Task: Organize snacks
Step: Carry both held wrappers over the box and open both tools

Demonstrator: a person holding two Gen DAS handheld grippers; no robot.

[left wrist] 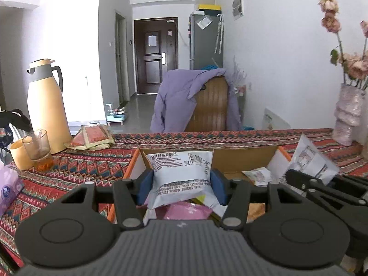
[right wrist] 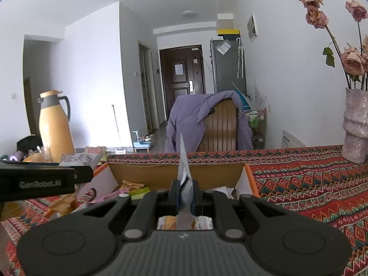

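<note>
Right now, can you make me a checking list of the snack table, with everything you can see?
Surface: patterned tablecloth.
Job's things: cardboard box holding loose snacks; two white snack packets.
Clutter: yellow jug, glass cup, flower vase.
Grippers: left gripper squeezes a white packet; right gripper pinches a thin packet edge-on.
Cables: nothing seen.
Surroundings: chair with purple coat, brown door, grey fridge.

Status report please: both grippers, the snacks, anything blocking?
Left gripper shut on white snack packet. Right gripper pinching thin packet edge-on. Both above open box. Nothing blocking.
</note>
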